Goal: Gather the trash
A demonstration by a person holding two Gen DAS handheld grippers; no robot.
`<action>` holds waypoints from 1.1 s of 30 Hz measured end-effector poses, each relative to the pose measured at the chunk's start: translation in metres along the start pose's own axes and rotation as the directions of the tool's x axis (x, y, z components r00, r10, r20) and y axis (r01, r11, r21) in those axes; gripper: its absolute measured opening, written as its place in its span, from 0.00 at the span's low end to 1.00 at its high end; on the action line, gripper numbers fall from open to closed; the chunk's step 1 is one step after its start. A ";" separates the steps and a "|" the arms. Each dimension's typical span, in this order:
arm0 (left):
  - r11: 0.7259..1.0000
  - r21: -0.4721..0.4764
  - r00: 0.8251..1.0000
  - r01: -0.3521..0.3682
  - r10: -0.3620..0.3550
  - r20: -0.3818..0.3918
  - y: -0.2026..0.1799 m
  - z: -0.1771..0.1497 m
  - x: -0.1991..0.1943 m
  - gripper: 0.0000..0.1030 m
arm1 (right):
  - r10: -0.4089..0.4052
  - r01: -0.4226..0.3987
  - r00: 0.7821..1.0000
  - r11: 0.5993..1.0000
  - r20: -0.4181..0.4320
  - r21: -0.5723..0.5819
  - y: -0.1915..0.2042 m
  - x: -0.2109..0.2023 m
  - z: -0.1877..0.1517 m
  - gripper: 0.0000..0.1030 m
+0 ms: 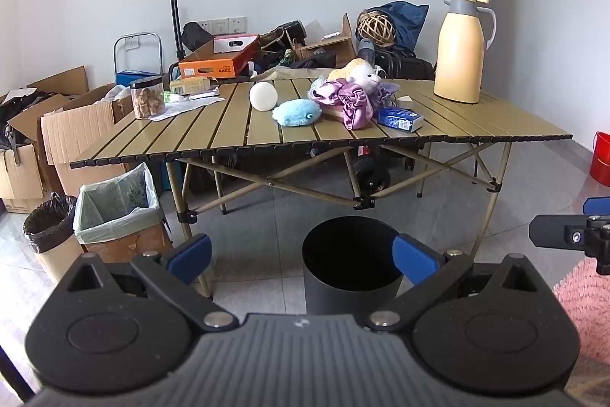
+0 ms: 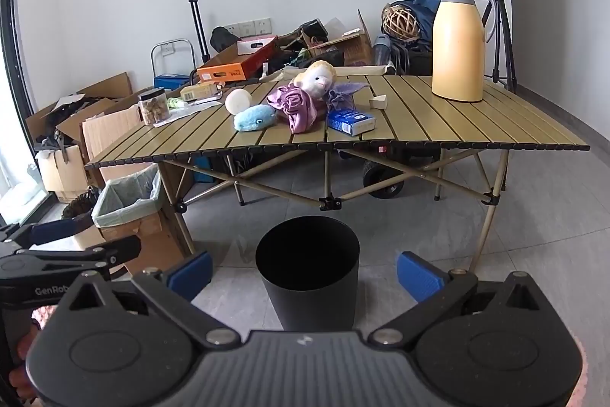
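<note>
Both the left gripper (image 1: 301,260) and right gripper (image 2: 305,273) are hovering with fingers spread apart, holding nothing. The black bin (image 2: 307,269) is standing on open tiled floor (image 2: 438,216) between and beyond the fingers, before the slatted table's (image 2: 457,125) near edge, cluttered boxes behind.

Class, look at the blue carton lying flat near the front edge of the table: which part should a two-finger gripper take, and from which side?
Grip the blue carton across its short width, on the two long side faces, coming down from above. It lies flat on the slatted table, so those faces are parallel and exposed. The purple cloth lies close on its left, so probably keep toward the carton's right end. The right gripper, jaws open, looks better placed.
</note>
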State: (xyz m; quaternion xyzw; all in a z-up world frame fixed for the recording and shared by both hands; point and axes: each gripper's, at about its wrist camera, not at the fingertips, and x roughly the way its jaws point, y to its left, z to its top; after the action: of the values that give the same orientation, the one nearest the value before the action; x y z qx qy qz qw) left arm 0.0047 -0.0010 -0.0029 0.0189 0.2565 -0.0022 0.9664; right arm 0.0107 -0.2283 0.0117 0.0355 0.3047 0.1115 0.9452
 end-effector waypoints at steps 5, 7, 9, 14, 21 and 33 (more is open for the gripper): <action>1.000 0.001 1.000 0.000 0.000 -0.003 -0.001 0.000 0.002 1.00 | -0.010 0.010 1.000 1.000 -0.011 0.004 0.000 0.003 0.002 1.00; 1.000 0.000 1.000 0.000 0.000 -0.006 -0.001 0.000 0.002 1.00 | -0.012 0.012 1.000 1.000 -0.012 0.003 0.001 0.003 0.001 1.00; 1.000 0.000 1.000 0.000 0.000 -0.007 -0.001 0.000 0.002 1.00 | -0.013 0.013 1.000 1.000 -0.014 0.005 0.000 0.004 0.001 1.00; 1.000 0.000 1.000 -0.001 0.001 -0.007 -0.001 -0.001 0.003 1.00 | -0.012 0.012 1.000 1.000 -0.018 0.006 -0.001 0.006 0.001 1.00; 1.000 0.000 1.000 0.000 0.000 -0.007 -0.001 0.000 0.003 1.00 | -0.012 0.012 1.000 1.000 -0.014 0.004 0.000 0.004 0.001 1.00; 1.000 0.002 1.000 0.002 -0.002 0.000 -0.001 0.002 0.001 1.00 | -0.015 0.015 1.000 1.000 0.003 -0.002 0.001 0.000 0.000 1.00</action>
State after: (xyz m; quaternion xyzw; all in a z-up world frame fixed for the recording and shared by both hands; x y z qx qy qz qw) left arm 0.0066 -0.0024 -0.0017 0.0197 0.2564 -0.0033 0.9664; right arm 0.0104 -0.2278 0.0118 0.0326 0.3036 0.1046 0.9465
